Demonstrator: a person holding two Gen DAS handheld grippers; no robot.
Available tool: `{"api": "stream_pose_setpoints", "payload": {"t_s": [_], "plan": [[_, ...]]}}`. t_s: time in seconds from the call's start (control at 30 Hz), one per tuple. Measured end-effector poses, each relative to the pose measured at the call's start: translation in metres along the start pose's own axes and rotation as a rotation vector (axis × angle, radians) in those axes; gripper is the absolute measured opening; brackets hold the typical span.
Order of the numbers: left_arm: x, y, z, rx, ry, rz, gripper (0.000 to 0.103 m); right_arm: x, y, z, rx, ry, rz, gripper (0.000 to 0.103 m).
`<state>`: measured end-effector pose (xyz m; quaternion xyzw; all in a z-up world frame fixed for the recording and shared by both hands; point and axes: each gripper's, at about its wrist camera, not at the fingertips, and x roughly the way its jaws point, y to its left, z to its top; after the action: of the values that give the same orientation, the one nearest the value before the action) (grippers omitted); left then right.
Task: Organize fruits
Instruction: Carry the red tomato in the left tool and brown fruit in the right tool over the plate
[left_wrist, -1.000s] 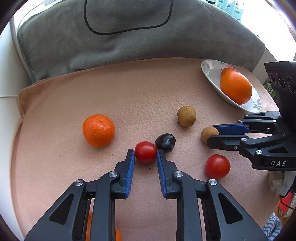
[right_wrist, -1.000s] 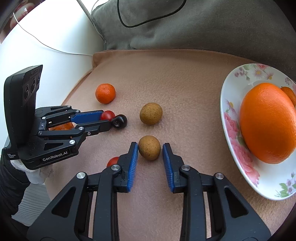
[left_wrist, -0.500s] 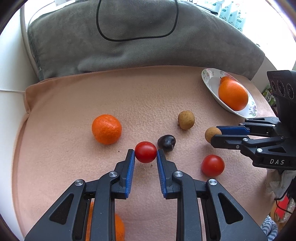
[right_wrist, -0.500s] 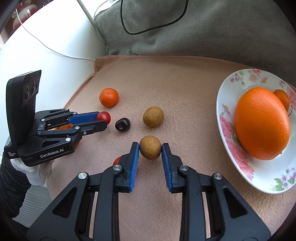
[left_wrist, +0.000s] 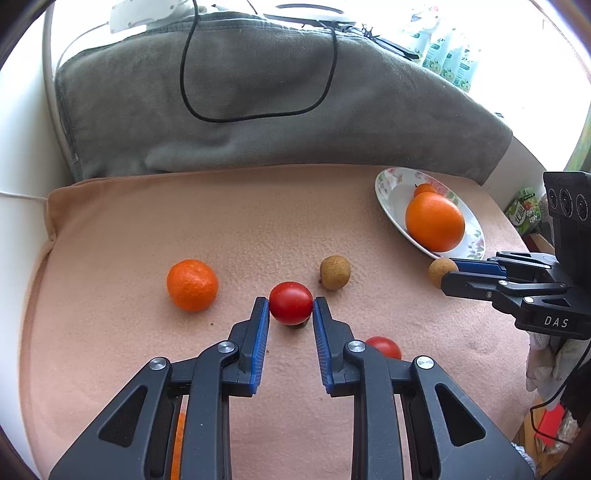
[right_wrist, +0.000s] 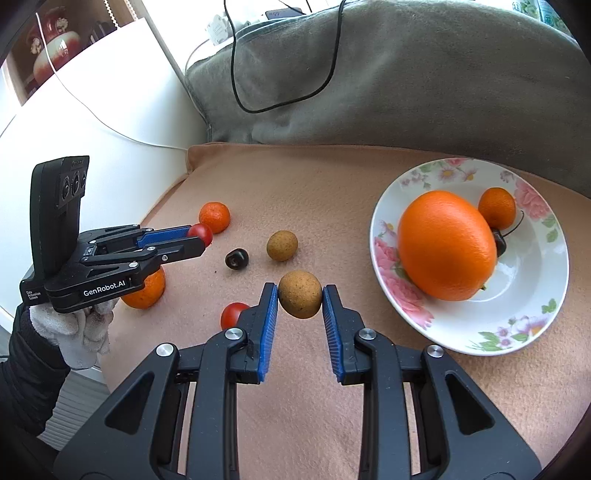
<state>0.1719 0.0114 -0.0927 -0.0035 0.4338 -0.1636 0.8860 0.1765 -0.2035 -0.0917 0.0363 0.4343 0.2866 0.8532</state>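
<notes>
We see the left gripper (left_wrist: 290, 314) pinching a cherry tomato (left_wrist: 291, 302) between its blue pads at the centre of the left wrist view, lifted above the peach blanket (left_wrist: 129, 229). The right gripper (right_wrist: 300, 302) clamps a brown longan (right_wrist: 300, 294) at the centre of its own view, also off the cloth.

On the blanket lie a mandarin (left_wrist: 192, 284) left of centre, a second longan (left_wrist: 335, 272) just right of the held tomato, a dark cherry (right_wrist: 236, 259) and another tomato (right_wrist: 232, 314) at lower left of the right view.

The floral plate (right_wrist: 517, 332) at right holds a large orange (right_wrist: 447, 249), a small mandarin (right_wrist: 496, 206) and a cherry behind it.
</notes>
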Motion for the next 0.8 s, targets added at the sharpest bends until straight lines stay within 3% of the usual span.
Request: {"api": "stream_pose_setpoints", "payload": {"t_s": [0.43, 0.8], "plan": [[0.016, -0.042, 0.025, 0.025, -0.025, -0.076, 0.022, -0.056, -0.047, -0.004, 0.067, -0.073, -0.071, 0.026], [0.037, -0.082, 0.062, 0.051, -0.051, -0.133, 0.022, -0.073, -0.079, -0.011, 0.111, -0.096, -0.118, 0.026]]}}
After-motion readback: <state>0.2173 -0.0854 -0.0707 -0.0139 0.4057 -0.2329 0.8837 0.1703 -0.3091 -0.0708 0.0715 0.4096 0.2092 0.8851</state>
